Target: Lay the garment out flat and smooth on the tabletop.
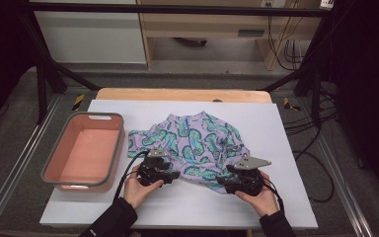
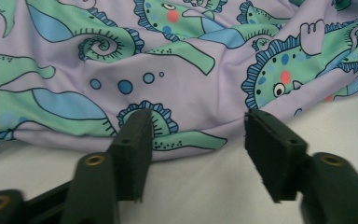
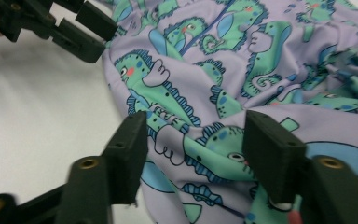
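Note:
A lilac garment [image 1: 197, 143] printed with green and blue seahorses lies crumpled on the white sheet [image 1: 296, 197]. My left gripper [image 1: 173, 174] sits at the garment's near left edge. In the left gripper view its jaws [image 2: 196, 119] stand apart, with the garment's hem [image 2: 186, 140] just beyond the tips and no pad pressing on it. My right gripper [image 1: 223, 181] is at the near right edge. Its jaws [image 3: 193, 121] are spread over the cloth [image 3: 261, 60], with folds lying between them, untouched by the pads. The left gripper [image 3: 88, 28] also shows at the top left of the right gripper view.
A pink basin with a grey rim [image 1: 47, 165] stands empty at the left of the sheet. The wooden table edge [image 1: 177, 94] runs behind the garment. Black frame legs and cables stand beyond the table on both sides.

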`<state>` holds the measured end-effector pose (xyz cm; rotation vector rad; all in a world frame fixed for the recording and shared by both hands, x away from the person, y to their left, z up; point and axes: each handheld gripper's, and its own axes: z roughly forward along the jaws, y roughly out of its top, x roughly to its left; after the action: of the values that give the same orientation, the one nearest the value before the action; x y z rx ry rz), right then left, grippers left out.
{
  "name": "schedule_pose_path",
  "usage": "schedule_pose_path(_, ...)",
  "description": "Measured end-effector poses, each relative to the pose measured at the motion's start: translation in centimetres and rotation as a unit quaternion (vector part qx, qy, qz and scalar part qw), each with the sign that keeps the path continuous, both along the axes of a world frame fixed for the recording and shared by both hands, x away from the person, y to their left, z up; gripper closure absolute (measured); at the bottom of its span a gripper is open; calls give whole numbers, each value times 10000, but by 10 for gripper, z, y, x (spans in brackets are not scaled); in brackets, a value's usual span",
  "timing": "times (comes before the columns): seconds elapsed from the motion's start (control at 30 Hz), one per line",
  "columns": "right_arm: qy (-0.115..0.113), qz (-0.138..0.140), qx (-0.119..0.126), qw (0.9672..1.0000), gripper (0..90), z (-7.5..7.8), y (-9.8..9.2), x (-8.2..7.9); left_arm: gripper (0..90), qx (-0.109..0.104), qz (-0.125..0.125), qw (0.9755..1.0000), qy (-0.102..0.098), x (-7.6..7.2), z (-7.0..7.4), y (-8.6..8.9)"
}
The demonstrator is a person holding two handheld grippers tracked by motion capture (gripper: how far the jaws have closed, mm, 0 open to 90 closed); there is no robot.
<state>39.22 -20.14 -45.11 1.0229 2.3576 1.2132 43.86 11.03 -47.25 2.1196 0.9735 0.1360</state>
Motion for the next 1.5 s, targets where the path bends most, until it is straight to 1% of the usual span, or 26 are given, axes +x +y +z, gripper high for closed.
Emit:
schedule_pose_path(0.03, 31, 53, -45, 10000, 529, -1, 1, 0, 472, 28, -8, 10000, -3, -1, -1, -1)
schedule_pose_path(0.1, 66, 191, -107, 9997, 625, -4, 4, -1, 516, 111, -32, 9999, -88, -2, -2, -4)
schedule_pose_path(0.13, 76, 255, -177, 9995, 694, -5, 5, -1, 542, 165, -58, 9997, -147, -3, -3, -5)
schedule_pose_path(0.17, 91, 311, -227, 9992, 751, -5, 6, -1, 573, 188, -84, 9997, -163, -4, -2, -6)
schedule_pose_path(0.23, 178, 394, -257, 9987, 852, -6, 7, -1, 628, 192, -108, 9996, -157, -5, -3, -7)
schedule_pose_path(0.27, 221, 412, -248, 9986, 879, -6, 7, -1, 664, 214, -110, 9995, -182, -6, -3, -8)
schedule_pose_path(0.3, 248, 416, -236, 9985, 889, -6, 7, -1, 693, 238, -104, 9994, -208, -7, -3, -8)
schedule_pose_path(0.4, 285, 454, -192, 9984, 894, -2, 7, -2, 799, 282, -142, 9993, -175, -7, -3, -8)
schedule_pose_path(0.5, 237, 479, -90, 9985, 896, 2, 8, -3, 885, 285, -164, 9994, -140, -7, -3, -7)
schedule_pose_path(0.6, 181, 519, 46, 9985, 897, 7, 11, -5, 895, 129, -215, 9996, -127, -6, -1, -3)
schedule_pose_path(0.67, 123, 614, 145, 9979, 897, 12, 16, -6, 896, 43, -171, 9996, -204, -6, 2, 1)
schedule_pose_path(0.73, 62, 703, 232, 9972, 897, 17, 23, -8, 897, -56, -138, 9997, -210, -4, 5, 6)
schedule_pose_path(0.87, -37, 953, 326, 9949, 897, 26, 46, -7, 897, -234, 19, 9994, -249, -1, 12, 18)
schedule_pose_path(0.93, -68, 1049, 384, 9937, 897, 31, 60, -4, 897, -273, 73, 9992, -294, 0, 14, 23)
schedule_pose_path(1.03, -69, 1232, 536, 9909, 898, 38, 81, 1, 895, -285, 216, 9986, -379, 1, 18, 30)
schedule_pose_path(1.07, -56, 1315, 585, 9896, 898, 39, 89, 2, 892, -295, 265, 9983, -420, 2, 19, 33)
schedule_pose_path(1.1, -47, 1396, 607, 9883, 898, 40, 97, 2, 866, -327, 333, 9979, -442, 3, 20, 36)
schedule_pose_path(1.17, -39, 1553, 583, 9861, 897, 40, 113, 2, 842, -419, 408, 9973, -433, 5, 23, 44)
schedule_pose_path(1.23, -21, 1651, 575, 9846, 896, 38, 127, 1, 773, -540, 557, 9960, -436, 6, 26, 50)
schedule_pose_path(1.27, 13, 1672, 524, 9845, 893, 35, 133, 1, 727, -583, 606, 9955, -431, 7, 27, 53)
schedule_pose_path(1.3, 83, 1689, 396, 9848, 890, 31, 138, 0, 689, -636, 632, 9950, -441, 7, 28, 55)
schedule_pose_path(1.33, 171, 1703, 258, 9849, 880, 26, 141, 0, 648, -687, 665, 9945, -438, 7, 28, 56)
schedule_pose_path(1.37, 254, 1702, 171, 9849, 854, 21, 142, -1, 587, -707, 686, 9943, -413, 8, 27, 57)
schedule_pose_path(1.4, 297, 1701, 105, 9849, 810, 17, 142, -1, 522, -707, 690, 9943, -394, 9, 27, 57)
schedule_pose_path(1.43, 272, 1662, 101, 9857, 765, 16, 139, -1, 469, -684, 687, 9946, -372, 10, 25, 55)
schedule_pose_path(1.5, 124, 1553, 199, 9876, 681, 19, 128, -1, 396, -593, 677, 9954, -332, 10, 21, 50)
